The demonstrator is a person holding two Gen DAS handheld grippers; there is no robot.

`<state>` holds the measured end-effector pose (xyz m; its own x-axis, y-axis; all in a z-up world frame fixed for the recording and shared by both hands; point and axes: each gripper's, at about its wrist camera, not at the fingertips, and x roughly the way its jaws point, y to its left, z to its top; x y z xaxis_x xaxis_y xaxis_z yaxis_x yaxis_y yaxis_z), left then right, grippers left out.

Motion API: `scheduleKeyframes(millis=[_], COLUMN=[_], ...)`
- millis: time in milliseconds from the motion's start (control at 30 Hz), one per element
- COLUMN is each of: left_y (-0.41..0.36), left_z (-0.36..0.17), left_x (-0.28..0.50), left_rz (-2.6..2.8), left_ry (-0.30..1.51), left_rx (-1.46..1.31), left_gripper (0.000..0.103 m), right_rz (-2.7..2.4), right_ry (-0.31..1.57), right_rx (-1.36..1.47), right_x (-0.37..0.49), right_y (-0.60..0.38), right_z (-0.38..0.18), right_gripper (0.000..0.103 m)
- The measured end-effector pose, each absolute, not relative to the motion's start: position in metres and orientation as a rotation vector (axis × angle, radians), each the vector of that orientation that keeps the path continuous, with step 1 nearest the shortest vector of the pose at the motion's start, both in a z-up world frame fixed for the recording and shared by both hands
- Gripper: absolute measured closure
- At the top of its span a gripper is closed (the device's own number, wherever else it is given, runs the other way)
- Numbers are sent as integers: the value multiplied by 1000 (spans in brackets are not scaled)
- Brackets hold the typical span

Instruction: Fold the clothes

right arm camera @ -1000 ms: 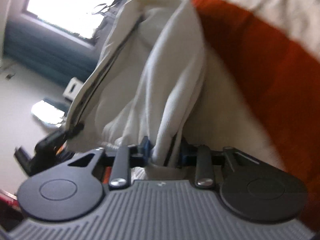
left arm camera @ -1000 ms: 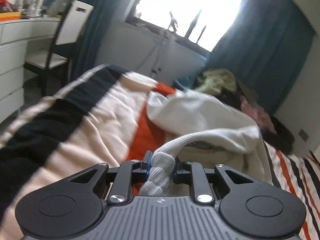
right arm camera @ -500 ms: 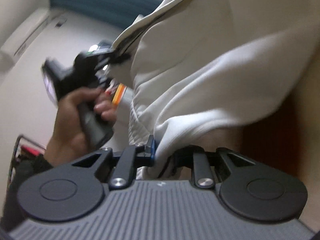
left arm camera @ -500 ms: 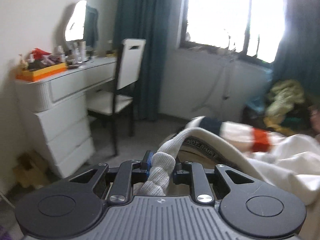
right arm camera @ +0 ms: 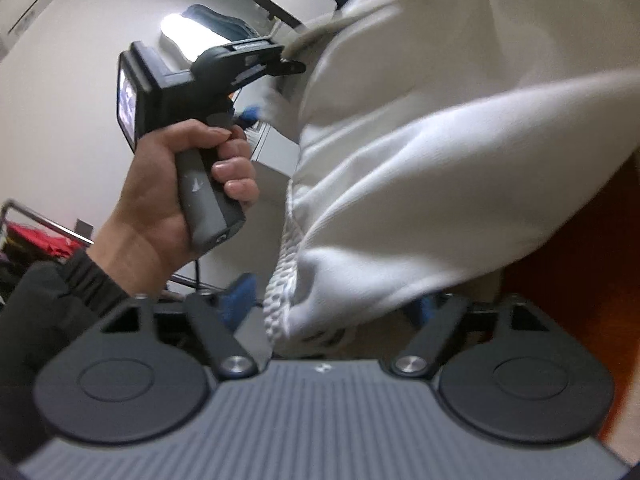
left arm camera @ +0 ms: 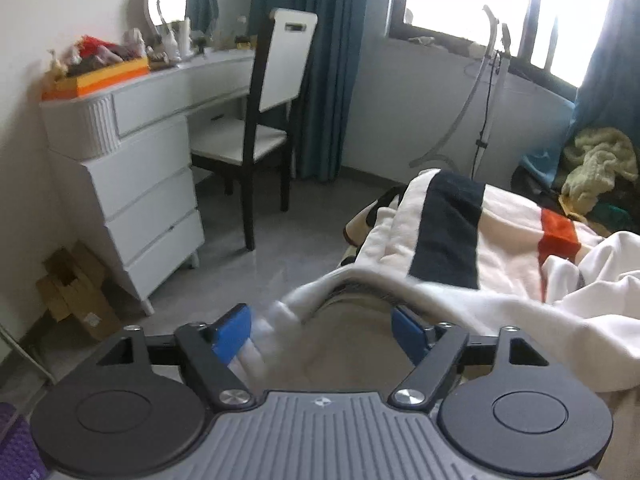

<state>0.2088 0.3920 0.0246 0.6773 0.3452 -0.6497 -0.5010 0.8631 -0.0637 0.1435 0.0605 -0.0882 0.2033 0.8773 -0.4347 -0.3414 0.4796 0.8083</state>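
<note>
A white sweatshirt (left arm camera: 520, 320) with a ribbed hem lies over the striped blanket (left arm camera: 448, 232) of a bed. My left gripper (left arm camera: 320, 328) is open, its blue pads wide apart; the blurred ribbed hem (left arm camera: 260, 344) hangs loose beside the left pad. In the right wrist view the sweatshirt (right arm camera: 400, 160) drapes down, and its ribbed hem (right arm camera: 284, 292) sits loose between the spread fingers of my open right gripper (right arm camera: 332, 304). The left gripper (right arm camera: 276, 90) shows there too, held in a hand (right arm camera: 168, 200) at the garment's upper edge.
A white dresser (left arm camera: 140, 184) with clutter on top and a chair (left arm camera: 272, 92) stand left of the bed across grey floor. A cardboard box (left arm camera: 76, 296) sits by the dresser. A heap of clothes (left arm camera: 600, 160) lies at the far right under the window.
Both grippers were shut on the sweatshirt's ribbed hem; now both have opened and the hem slips free. The left wrist view has swung from the bed toward the dresser.
</note>
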Motion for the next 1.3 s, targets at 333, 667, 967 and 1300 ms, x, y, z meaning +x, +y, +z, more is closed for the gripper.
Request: scheduleKeyframes(millis=[333, 667, 967, 1300], left_y=[250, 80, 20, 20], left_z=[94, 85, 28, -11], left_x=[147, 81, 45, 32], left_rz=[283, 47, -52, -62], left_ry=[533, 471, 440, 395], left_rx=[-212, -145, -97, -42], left_gripper=[14, 12, 10, 9], right_rz=[789, 490, 314, 204], right_ry=[713, 404, 263, 294], right_rx=[372, 179, 136, 215], right_x=[98, 61, 57, 56], right_y=[-21, -166, -239, -264], right_z=[-3, 46, 22, -18], right_gripper=[20, 20, 21, 21])
